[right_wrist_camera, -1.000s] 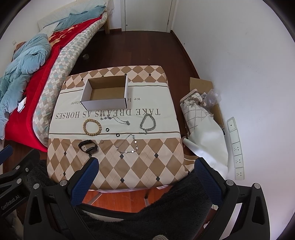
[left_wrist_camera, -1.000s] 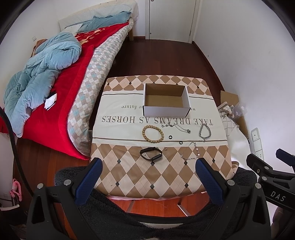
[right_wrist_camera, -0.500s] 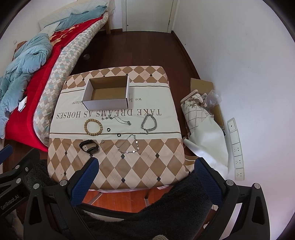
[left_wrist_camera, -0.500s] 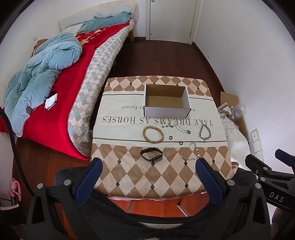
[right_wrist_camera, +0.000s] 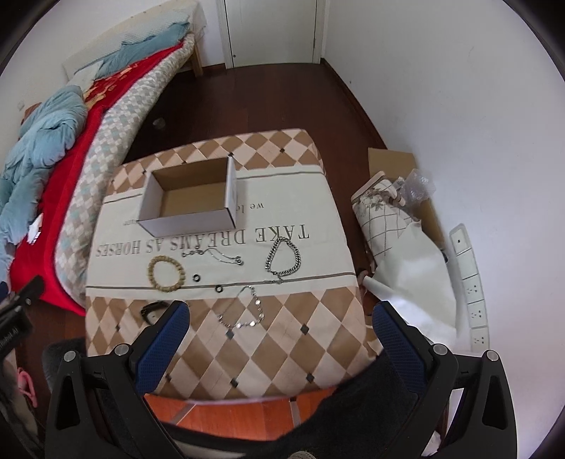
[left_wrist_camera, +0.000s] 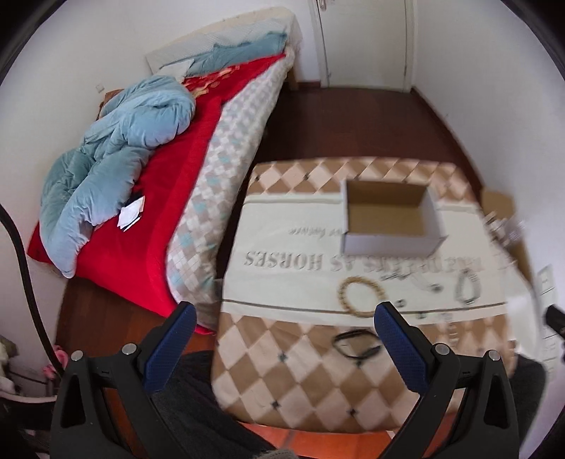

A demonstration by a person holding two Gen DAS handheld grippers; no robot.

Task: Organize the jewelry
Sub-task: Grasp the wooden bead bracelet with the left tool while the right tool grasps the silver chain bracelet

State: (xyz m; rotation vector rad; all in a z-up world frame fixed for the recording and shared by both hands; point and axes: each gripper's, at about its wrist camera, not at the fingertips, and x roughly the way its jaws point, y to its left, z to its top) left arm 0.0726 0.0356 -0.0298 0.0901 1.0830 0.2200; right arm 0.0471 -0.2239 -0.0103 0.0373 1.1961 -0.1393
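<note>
Bed [left_wrist_camera: 197,183] along the left wall: red cover [left_wrist_camera: 148,226], crumpled light-blue duvet [left_wrist_camera: 116,155] on top, a diamond-patterned quilt [right_wrist_camera: 116,141] hanging over the edge nearest the table, a small white paper item [left_wrist_camera: 130,216] lying on the red cover beside the duvet. Dark wood floor [right_wrist_camera: 282,102]; closed white door [right_wrist_camera: 272,31] at the far wall. By the right wall on the floor: flat cardboard [right_wrist_camera: 390,162], crinkled clear plastic [right_wrist_camera: 418,185], a checked white fabric bundle [right_wrist_camera: 385,219], a white power strip [right_wrist_camera: 471,282].
</note>
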